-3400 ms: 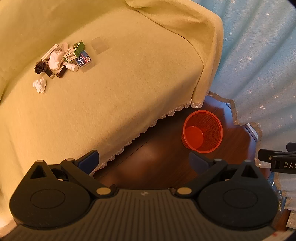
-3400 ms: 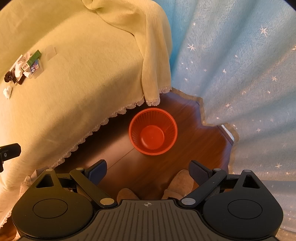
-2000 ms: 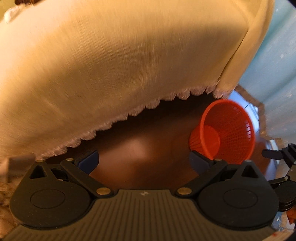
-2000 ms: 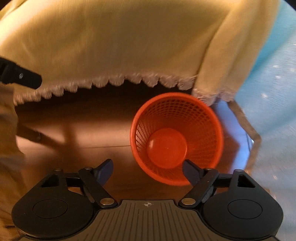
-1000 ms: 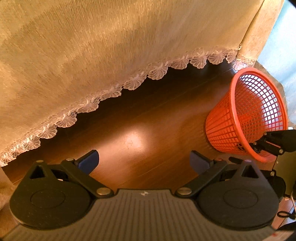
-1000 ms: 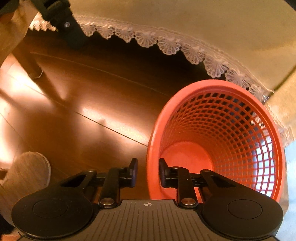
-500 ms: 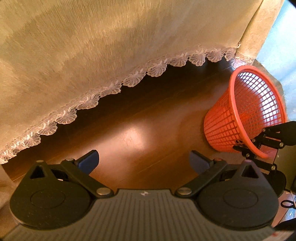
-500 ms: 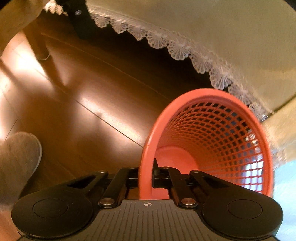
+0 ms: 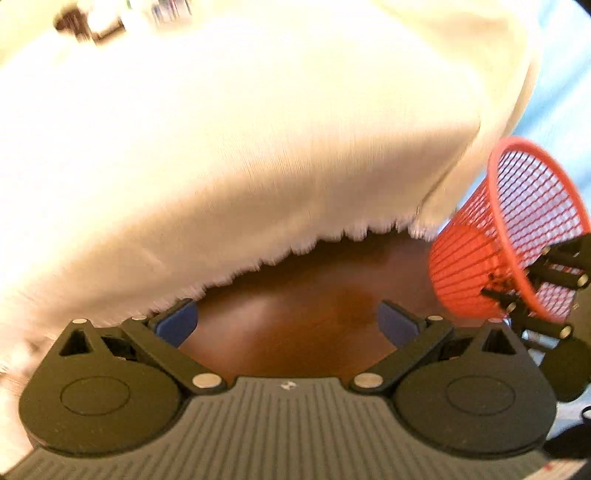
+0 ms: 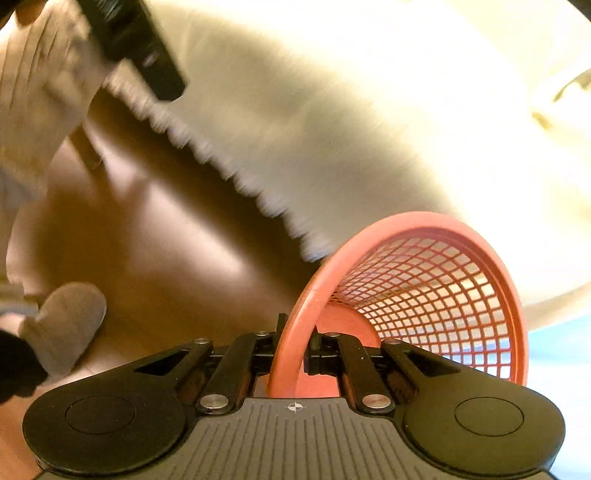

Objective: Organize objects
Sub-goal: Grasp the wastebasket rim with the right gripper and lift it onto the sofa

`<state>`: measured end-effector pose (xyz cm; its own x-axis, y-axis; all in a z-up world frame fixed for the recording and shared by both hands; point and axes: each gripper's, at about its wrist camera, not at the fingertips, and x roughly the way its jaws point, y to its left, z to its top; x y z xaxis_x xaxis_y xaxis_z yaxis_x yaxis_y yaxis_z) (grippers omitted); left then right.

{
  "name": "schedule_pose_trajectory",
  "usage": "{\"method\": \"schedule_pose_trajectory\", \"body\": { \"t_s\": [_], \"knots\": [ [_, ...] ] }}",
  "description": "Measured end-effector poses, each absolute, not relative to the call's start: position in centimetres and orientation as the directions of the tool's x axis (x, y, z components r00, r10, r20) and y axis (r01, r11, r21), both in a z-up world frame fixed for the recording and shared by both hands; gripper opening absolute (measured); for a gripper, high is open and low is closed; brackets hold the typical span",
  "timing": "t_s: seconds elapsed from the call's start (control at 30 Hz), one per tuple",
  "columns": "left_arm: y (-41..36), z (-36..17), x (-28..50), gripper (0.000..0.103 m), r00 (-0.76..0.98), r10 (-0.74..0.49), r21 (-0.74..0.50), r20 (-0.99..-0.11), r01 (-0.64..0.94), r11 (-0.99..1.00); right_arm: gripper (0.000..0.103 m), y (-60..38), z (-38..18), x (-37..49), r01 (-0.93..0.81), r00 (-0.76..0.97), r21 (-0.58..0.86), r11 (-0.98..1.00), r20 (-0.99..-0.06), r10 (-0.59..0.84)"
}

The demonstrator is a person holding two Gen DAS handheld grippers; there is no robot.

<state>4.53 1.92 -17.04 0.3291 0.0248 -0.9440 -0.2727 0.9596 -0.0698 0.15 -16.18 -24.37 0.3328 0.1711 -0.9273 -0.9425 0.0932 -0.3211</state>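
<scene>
My right gripper [image 10: 294, 341] is shut on the rim of the red mesh basket [image 10: 424, 291] and holds it tilted, off the floor. The basket also shows at the right of the left wrist view [image 9: 498, 236], with the right gripper's fingers [image 9: 532, 280] clamped on its rim. The basket looks empty. My left gripper [image 9: 286, 321] is open and empty, low over the wooden floor [image 9: 314, 295] in front of the cloth's edge. Several small items [image 9: 122, 14] lie blurred on top of the yellow cloth at the far upper left.
A yellow cloth with a lace fringe [image 9: 258, 147] covers the table and hangs low; it also fills the right wrist view [image 10: 351, 129]. A slippered foot [image 10: 62, 325] stands on the floor at the left. Blue curtain [image 9: 565, 55] hangs at the right.
My right gripper closed on the basket's rim and has lifted it up off the floor beside the cloth. My left gripper has risen and tilted up, so the table top comes into view.
</scene>
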Motion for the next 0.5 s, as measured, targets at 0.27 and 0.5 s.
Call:
{"method": "schedule_pose_trajectory", "body": {
  "t_s": [0.27, 0.5],
  "knots": [
    [8.1, -5.5, 9.5, 0.102, 0.404, 0.127, -0.028, -0.906, -0.355, 0.934, 0.003, -9.2, -11.8, 3.2, -0.902, 0.431, -0.421, 0.097, -0.861, 0.270],
    [14.3, -2.0, 14.4, 0.101, 0.468, 0.171, -0.031, -0.867, -0.393, 0.919, 0.003, -4.0, -12.6, 8.8, -0.868, 0.493, -0.491, 0.069, -0.840, 0.226]
  ]
}}
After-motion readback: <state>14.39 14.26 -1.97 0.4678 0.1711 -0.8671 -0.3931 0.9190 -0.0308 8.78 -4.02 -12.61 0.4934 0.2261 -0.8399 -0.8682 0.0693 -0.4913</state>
